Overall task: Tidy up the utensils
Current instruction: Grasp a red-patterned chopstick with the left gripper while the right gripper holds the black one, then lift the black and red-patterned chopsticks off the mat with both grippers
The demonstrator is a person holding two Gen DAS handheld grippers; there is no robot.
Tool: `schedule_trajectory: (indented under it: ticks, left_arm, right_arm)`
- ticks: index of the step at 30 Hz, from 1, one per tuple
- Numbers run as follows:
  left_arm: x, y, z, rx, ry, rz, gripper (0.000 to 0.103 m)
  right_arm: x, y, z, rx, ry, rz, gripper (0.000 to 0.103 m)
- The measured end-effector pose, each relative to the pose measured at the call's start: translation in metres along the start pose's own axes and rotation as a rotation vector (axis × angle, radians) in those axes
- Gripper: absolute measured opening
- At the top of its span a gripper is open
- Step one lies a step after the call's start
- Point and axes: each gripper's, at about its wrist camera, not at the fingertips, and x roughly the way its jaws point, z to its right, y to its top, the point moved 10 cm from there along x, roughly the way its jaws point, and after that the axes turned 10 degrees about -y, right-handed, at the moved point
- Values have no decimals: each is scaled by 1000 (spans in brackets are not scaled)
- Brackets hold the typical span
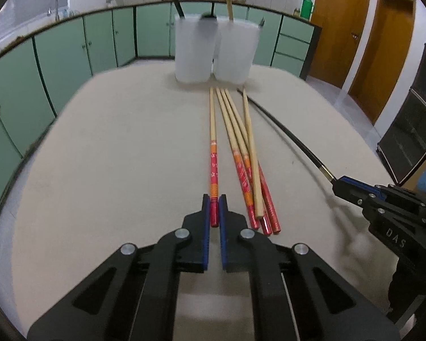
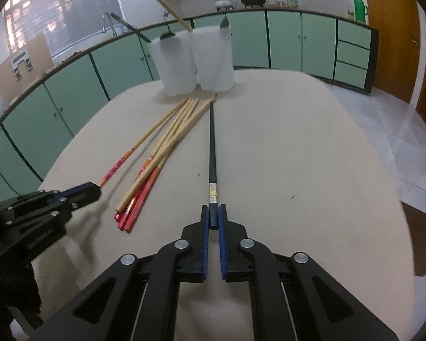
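1. A red-handled chopstick [image 1: 213,153] lies lengthwise on the beige table [image 1: 113,156], its decorated butt end pinched between the blue pads of the left gripper [image 1: 214,209], whose jaws are closed tight on it.
2. A black chopstick [image 2: 212,147] lies just right of the pile; the right gripper [image 2: 213,217] is clamped on its near end (jaws nearly touching).
3. Between them rests a loose bundle of chopsticks [image 1: 245,159], red ends toward the grippers, with one plain wooden stick lying across the bundle.
4. Two translucent white containers [image 1: 215,51] stand side by side at the table's far edge, utensils sticking up from each.
5. Green cabinets [image 1: 71,51] line the wall behind.
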Motion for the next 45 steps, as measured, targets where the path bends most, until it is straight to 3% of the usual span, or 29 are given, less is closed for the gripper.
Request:
schedule_trajectory:
  ticks: [9,16,23,29,31,33,35,45]
  left_arm:
    - [-59,42,0,25,8,133,5]
    - [-70,52,0,43,-7,124,5]
    - [-22,8,-23,-24,-16,27,5]
    - [-5,-12,-34,-50,-34,-28,6]
    - [-4,-16,-38,-56,-30,-40,8]
    - [-3,-20,-38,-51,-24,-52,20]
    - [-4,-25,-38,-39,-15,-54,26]
    - [-8,-32,-33,-24,-3,-52,26]
  right_arm:
    - [-43,40,8,-41,-35,106,6]
    - [-61,68,12,-55,-41,153,6]
    - [-31,25,12,-44,-68,49,6]
    - [-10,-4,12,-26,-70,-10,6]
    - [-6,-8,11,-26,-69,-18,6]
    - [-5,-10,11,-20,-63,-20,6]
    - [-5,-9,12,-16,-58,-19,6]
    - [-6,-8,14,-6,-51,-14,6]
